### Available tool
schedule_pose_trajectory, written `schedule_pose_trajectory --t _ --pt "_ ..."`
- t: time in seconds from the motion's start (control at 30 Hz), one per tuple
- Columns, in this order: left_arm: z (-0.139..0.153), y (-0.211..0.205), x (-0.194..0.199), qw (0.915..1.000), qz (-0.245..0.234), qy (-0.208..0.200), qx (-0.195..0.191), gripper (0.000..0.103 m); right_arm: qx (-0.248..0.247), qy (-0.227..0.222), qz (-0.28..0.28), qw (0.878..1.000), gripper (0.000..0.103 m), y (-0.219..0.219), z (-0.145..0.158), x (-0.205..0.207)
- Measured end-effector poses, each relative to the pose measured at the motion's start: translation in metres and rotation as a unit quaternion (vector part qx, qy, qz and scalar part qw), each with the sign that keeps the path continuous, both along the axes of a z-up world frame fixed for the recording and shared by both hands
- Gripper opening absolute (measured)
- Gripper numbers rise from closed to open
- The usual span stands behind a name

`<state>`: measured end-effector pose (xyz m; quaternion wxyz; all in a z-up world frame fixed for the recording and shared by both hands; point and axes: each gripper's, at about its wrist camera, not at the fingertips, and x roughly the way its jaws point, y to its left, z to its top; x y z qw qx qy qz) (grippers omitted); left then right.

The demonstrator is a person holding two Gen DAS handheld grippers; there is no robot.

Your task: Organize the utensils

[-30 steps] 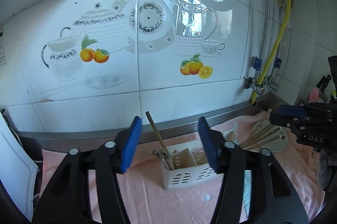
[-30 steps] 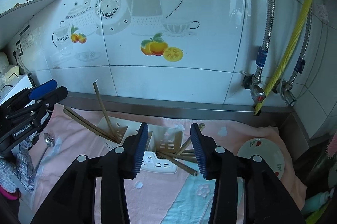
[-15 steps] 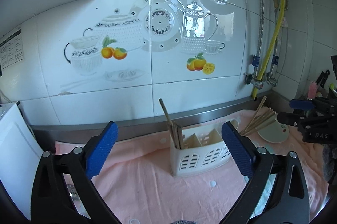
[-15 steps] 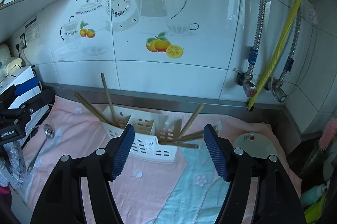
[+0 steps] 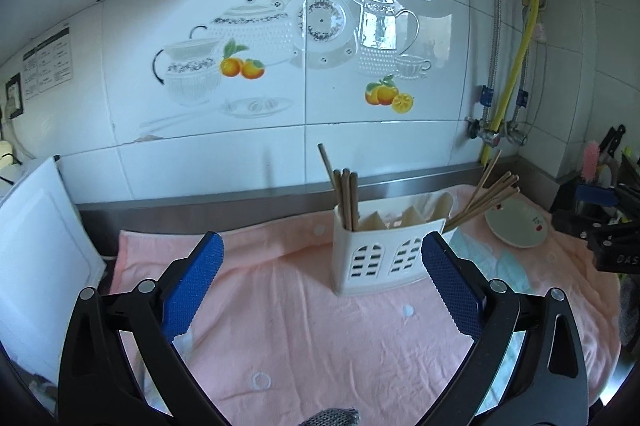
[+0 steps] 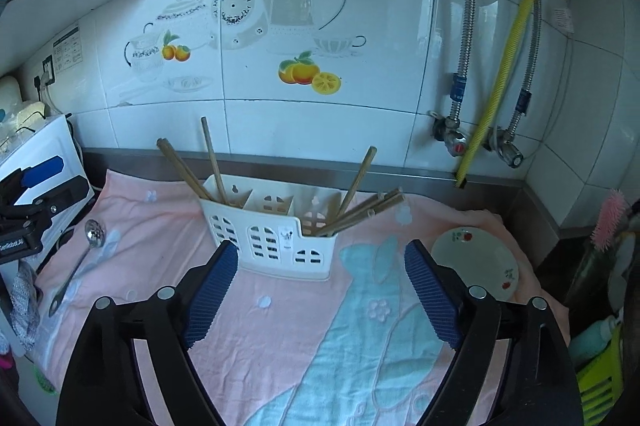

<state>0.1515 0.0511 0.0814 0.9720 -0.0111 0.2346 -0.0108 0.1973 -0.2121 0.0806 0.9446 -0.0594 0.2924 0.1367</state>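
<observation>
A white slotted utensil caddy (image 5: 384, 258) (image 6: 272, 238) stands on the pink towel (image 5: 280, 326). Wooden chopsticks (image 5: 346, 193) (image 6: 212, 165) stand in its left compartment, and several more chopsticks (image 5: 488, 193) (image 6: 360, 209) lean out of its right compartment. A metal slotted spoon (image 6: 80, 258) lies on the towel at the left of the right wrist view. My left gripper (image 5: 320, 286) is open and empty, back from the caddy. My right gripper (image 6: 320, 290) is open and empty, in front of the caddy.
A small white plate (image 5: 516, 226) (image 6: 476, 262) lies on the towel right of the caddy. A white board (image 5: 36, 266) leans at the left. Pipes and a yellow hose (image 6: 500, 65) run down the tiled wall. Bottles and a pink brush (image 6: 608, 214) stand at the right.
Both grippers have opened wide and pulled back from the caddy. The chopsticks they carried now stand in the caddy's left and right compartments.
</observation>
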Motion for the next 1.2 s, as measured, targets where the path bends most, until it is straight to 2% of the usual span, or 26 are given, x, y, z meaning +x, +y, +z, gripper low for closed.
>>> schedule_pose_trajectory --t 0.1,0.3,0.53,0.7,1.2 --pt "-0.002 -0.002 -0.010 1.0000 0.004 0.005 0.006 0.098 0.004 -0.008 -0.007 1.000 0.087 -0.003 -0.001 -0.015" --pt "-0.013 -0.009 -0.033 0.9996 0.013 0.012 0.022 0.098 -0.023 -0.029 -0.022 0.999 0.090 0.001 -0.011 -0.045" --pt "-0.028 -0.010 -0.058 0.9996 0.019 0.016 0.014 0.098 -0.012 -0.025 -0.029 0.999 0.091 -0.001 -0.026 -0.072" --pt "-0.039 -0.013 -0.071 0.9990 0.026 0.024 0.026 0.098 0.008 -0.024 -0.037 0.999 0.092 -0.006 -0.036 -0.091" --pt "-0.056 -0.023 -0.098 0.9990 0.011 0.034 0.028 0.098 0.049 -0.006 -0.056 0.997 0.093 -0.020 -0.059 -0.119"
